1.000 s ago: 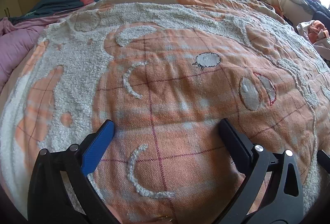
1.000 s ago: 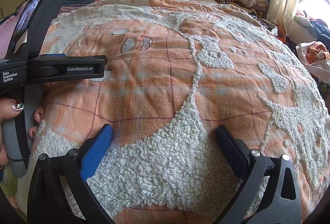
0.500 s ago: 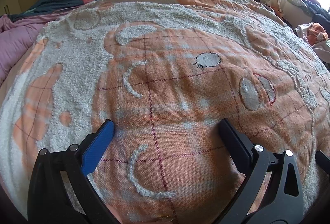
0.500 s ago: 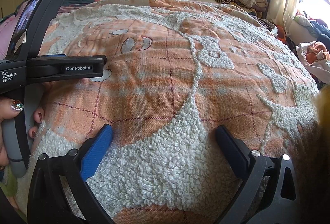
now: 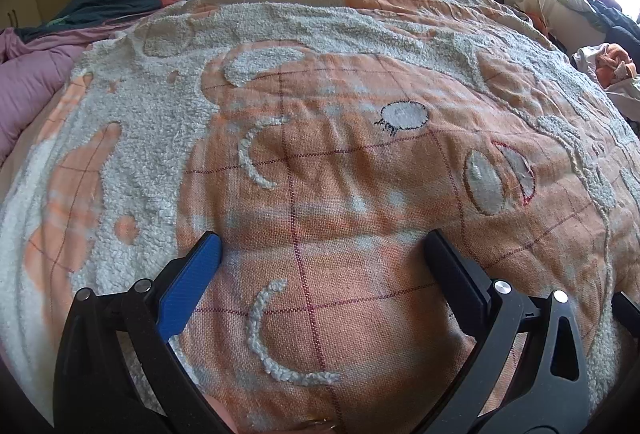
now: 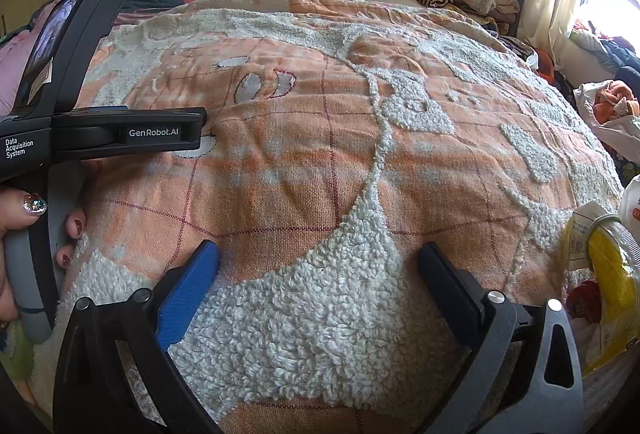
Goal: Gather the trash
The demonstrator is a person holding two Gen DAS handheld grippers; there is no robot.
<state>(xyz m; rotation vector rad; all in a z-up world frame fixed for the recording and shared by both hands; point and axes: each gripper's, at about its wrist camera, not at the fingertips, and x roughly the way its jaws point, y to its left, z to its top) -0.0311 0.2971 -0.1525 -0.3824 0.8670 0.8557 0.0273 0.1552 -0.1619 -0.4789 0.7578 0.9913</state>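
Your trash sits at the right edge of the bed, low in the right wrist view: a crinkly yellow packet (image 6: pixel 612 298) with a clear plastic window, a white wrapper (image 6: pixel 632 202) just above it and something red (image 6: pixel 584 298) tucked beside it — all of it partly cut off by the picture's edge, so you cannot tell how much more lies there. Your right gripper (image 6: pixel 318 266) stands released, its fingers spread wide over the tufted white patch of the orange bedspread (image 6: pixel 304 162), with nothing between them; the packet lies just beside its right finger, not inside the gap. Your left gripper (image 5: pixel 322 254) is likewise spread and empty, hovering over the bare middle of the bedspread (no trash shows in its view). The packet looks light, thin and floppy, probably slick film that crumples rather than resists, so you should judge it easy to lift but easy to let slide. Take it where the film bunches or folds — the white folded end near the top looks the better bite — rather than across the flat, smooth yellow face. The soft bedspread will give under your fingers, so pinch the film alone and avoid snagging the tufts.
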